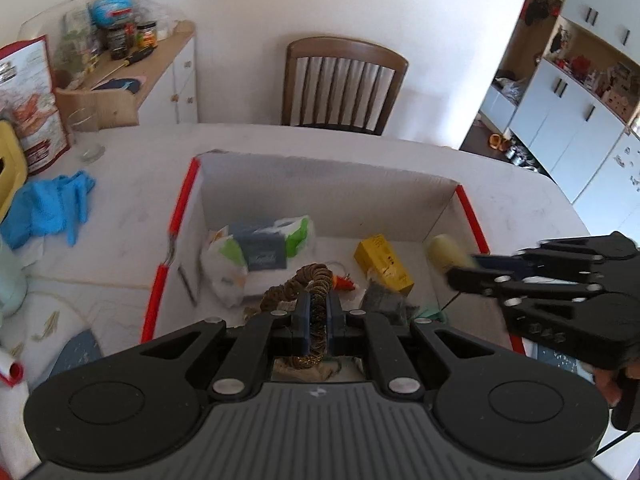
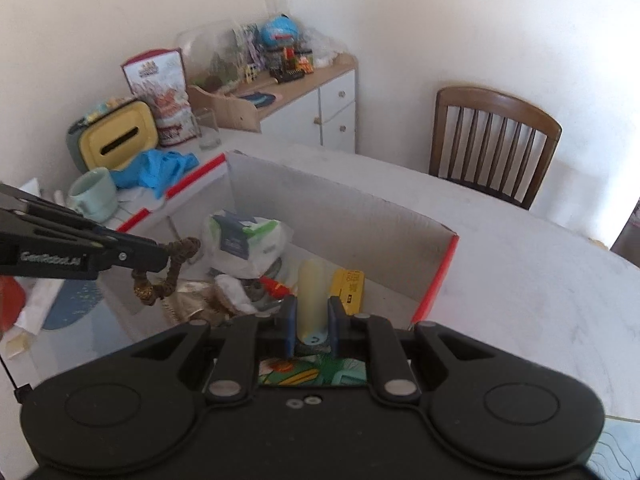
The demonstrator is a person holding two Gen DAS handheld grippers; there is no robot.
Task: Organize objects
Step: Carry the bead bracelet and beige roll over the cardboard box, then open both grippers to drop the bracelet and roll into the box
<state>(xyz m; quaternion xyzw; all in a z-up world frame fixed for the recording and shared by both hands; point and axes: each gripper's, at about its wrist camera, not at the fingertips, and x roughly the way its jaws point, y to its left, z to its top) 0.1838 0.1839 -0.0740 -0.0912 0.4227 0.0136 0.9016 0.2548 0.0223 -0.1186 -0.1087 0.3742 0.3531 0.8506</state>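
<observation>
**Both grippers holding items over the open cardboard box**

The left gripper (image 1: 316,312) is clamping a brown beaded bracelet (image 1: 310,280) between its blue pads, and the loop is hanging just above the near end of the cardboard box (image 1: 320,184). In the right wrist view the same bracelet (image 2: 168,268) is dangling from the left gripper's tip over the box's left near corner.

The right gripper (image 2: 312,320) is squeezing a pale yellow cylinder (image 2: 311,296), which is sticking out forward past the pads and pointing into the box. From the left wrist view that cylinder (image 1: 444,252) is showing near the box's right wall, with the right gripper (image 1: 466,268) reaching in from the right.

Inside the box, a white and green plastic pouch (image 1: 256,256) is lying toward the left side, and a yellow carton (image 1: 384,262) is lying toward the right. Outside the box, to its left on the table (image 1: 120,216), a blue glove (image 1: 48,208) is lying crumpled. A wooden chair (image 1: 344,84) is standing beyond the box's far wall.
</observation>
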